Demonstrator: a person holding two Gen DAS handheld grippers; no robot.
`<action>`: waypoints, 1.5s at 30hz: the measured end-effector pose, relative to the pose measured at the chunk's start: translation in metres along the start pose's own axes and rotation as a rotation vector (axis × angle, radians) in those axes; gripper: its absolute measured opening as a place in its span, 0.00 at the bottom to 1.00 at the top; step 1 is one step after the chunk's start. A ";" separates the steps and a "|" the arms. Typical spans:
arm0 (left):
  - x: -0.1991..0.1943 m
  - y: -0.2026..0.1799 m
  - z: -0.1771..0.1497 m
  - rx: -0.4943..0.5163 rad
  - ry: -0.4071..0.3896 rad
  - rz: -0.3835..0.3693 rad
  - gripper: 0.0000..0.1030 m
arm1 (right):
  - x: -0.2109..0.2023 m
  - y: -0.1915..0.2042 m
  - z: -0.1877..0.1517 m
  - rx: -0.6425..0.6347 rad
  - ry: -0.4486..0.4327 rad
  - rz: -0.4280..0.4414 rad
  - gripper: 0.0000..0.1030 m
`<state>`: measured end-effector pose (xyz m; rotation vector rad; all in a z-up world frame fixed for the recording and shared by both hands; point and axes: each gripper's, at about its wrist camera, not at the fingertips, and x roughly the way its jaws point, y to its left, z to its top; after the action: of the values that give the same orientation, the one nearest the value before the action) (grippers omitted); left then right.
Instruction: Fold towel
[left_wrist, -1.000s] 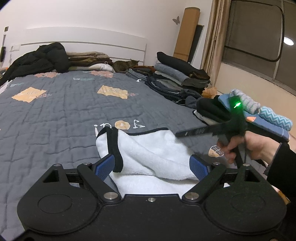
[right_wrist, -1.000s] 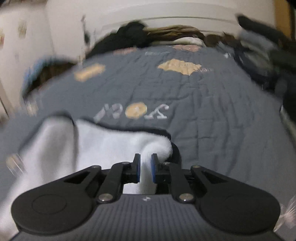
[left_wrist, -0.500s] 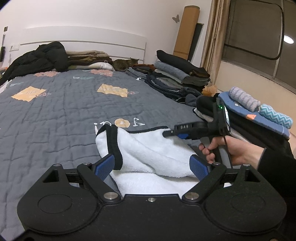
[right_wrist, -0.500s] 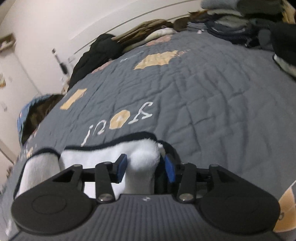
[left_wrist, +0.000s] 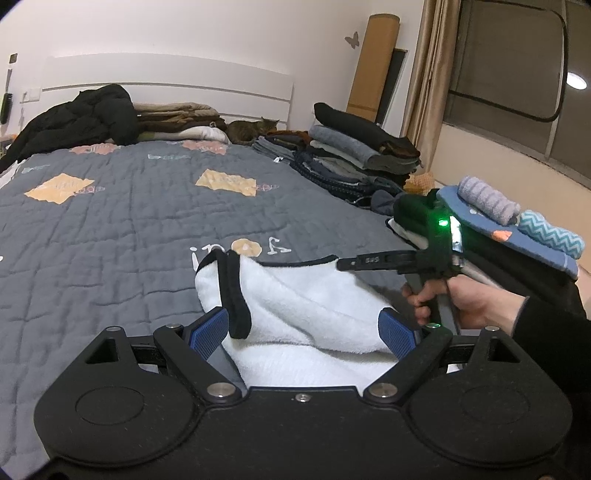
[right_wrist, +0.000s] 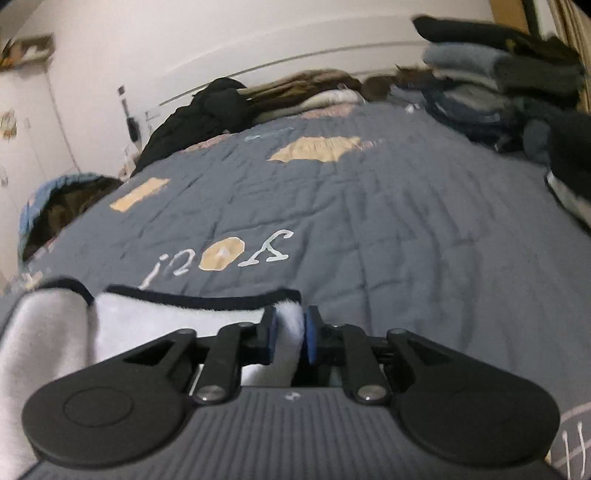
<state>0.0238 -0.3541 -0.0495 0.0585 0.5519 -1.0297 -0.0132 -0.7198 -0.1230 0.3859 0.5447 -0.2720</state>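
Note:
A white towel (left_wrist: 303, 306) with a dark border lies bunched on the grey quilt (left_wrist: 110, 229). My left gripper (left_wrist: 306, 328) stands open over it, its blue pads wide apart with a raised fold of towel between them. The right gripper (left_wrist: 343, 263) shows in the left wrist view, held by a hand (left_wrist: 465, 302) at the towel's far right corner. In the right wrist view the right gripper (right_wrist: 289, 334) is shut on the towel (right_wrist: 155, 325), with the white corner pinched between its blue pads.
Stacks of folded clothes (left_wrist: 354, 162) line the bed's right side. Rolled towels (left_wrist: 517, 218) rest on a blue pad at the right. A black coat (left_wrist: 81, 118) and a cat (left_wrist: 251, 129) lie by the headboard (left_wrist: 166, 81).
The right gripper opened around the towel's corner, then shut on it. The hand and right gripper shifted slightly over the towel's right side. The left gripper has stayed open in place.

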 end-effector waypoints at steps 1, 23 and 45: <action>-0.001 0.000 0.001 -0.002 -0.003 -0.002 0.85 | -0.008 -0.001 0.002 0.016 -0.007 -0.008 0.21; -0.040 0.044 0.024 -0.092 -0.111 0.070 0.90 | -0.102 0.192 -0.071 -0.741 -0.046 0.114 0.36; -0.038 0.082 0.015 -0.120 0.125 0.097 0.91 | -0.045 0.242 -0.086 -0.832 -0.006 0.116 0.36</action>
<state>0.0823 -0.2849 -0.0362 0.0430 0.7169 -0.9007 -0.0042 -0.4603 -0.0978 -0.3896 0.5791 0.0781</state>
